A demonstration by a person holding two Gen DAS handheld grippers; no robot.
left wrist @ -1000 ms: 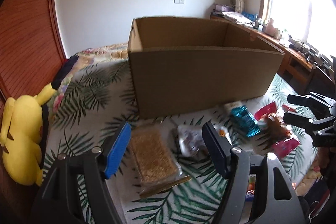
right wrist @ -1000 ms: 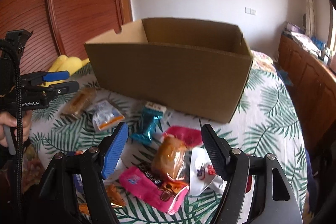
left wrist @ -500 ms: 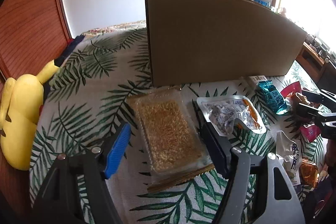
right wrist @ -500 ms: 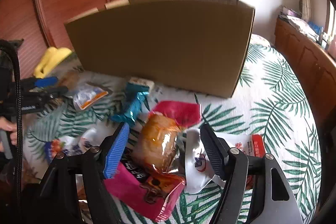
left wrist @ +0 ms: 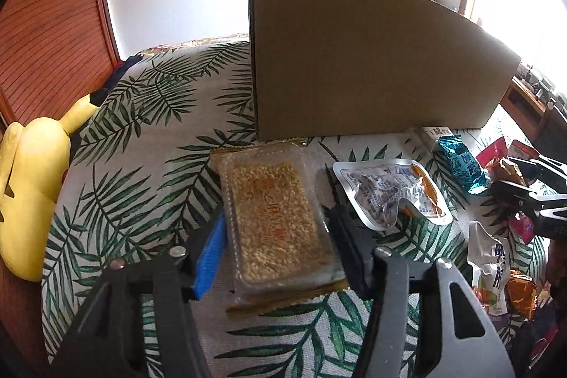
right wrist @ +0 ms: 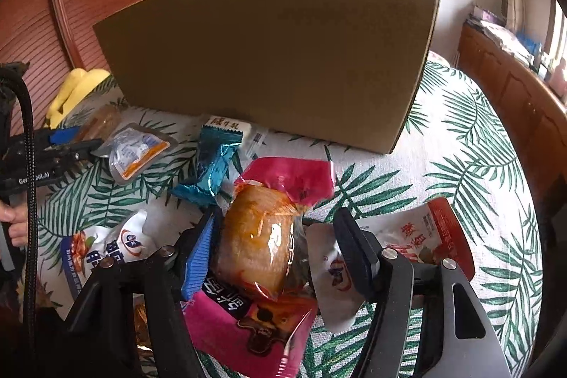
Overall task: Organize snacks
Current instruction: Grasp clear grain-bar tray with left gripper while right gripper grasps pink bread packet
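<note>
A clear pack of golden grain snack [left wrist: 273,211] lies flat on the palm-leaf bedcover [left wrist: 141,165] in front of the cardboard box [left wrist: 354,66]. My left gripper [left wrist: 276,225] straddles it. Its jaws are closing, and the blue and black pads meet the pack's long edges. In the right wrist view an orange snack in clear wrap [right wrist: 258,243] lies on a heap of packets. My right gripper [right wrist: 276,218] is around it with its jaws closing. The blue pad is near the wrap and a gap shows at the black pad.
A silver-orange pouch [left wrist: 393,190], a teal packet [right wrist: 212,165], a pink packet [right wrist: 294,176], a magenta packet [right wrist: 248,332] and a white-red pouch [right wrist: 425,236] lie around. A yellow plush toy [left wrist: 28,179] rests at the left. A wooden cabinet [right wrist: 514,87] runs along the right.
Both grippers have sunk toward the bed, so the box's inside is out of sight. The left jaws have narrowed onto the grain pack. The right jaws have narrowed a little around the orange snack.
</note>
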